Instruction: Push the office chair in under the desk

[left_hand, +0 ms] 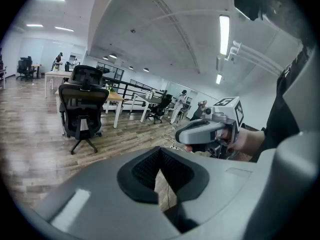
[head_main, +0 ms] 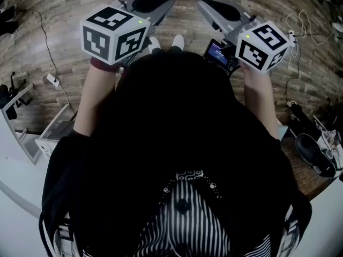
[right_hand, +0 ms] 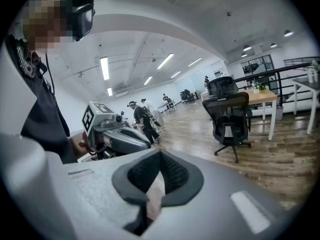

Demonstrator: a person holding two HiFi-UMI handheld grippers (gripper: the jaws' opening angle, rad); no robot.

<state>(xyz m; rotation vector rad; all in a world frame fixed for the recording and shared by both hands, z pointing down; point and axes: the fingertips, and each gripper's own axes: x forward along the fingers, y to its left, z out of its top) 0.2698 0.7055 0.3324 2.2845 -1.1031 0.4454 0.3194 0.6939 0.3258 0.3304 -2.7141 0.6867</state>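
Observation:
A black office chair [left_hand: 82, 106] stands on the wood floor a few steps ahead, pulled out from a wood-topped desk [left_hand: 114, 98] with white legs behind it. The right gripper view shows the same chair [right_hand: 230, 116] in front of that desk [right_hand: 262, 96]. My left gripper [left_hand: 160, 150] is shut with nothing between its jaws. My right gripper [right_hand: 160, 154] is shut and empty too. Both are held side by side in the air, far from the chair. The head view shows the left gripper [head_main: 158, 4] and right gripper [head_main: 208, 5] above the floor, without the chair.
A power strip [head_main: 52, 80] and cables lie on the floor at the left, and more cables [head_main: 296, 31] at the right. Desk edges with gear flank me [head_main: 24, 98] [head_main: 316, 154]. People [right_hand: 142, 116] stand far back among other desks and chairs [left_hand: 159, 109].

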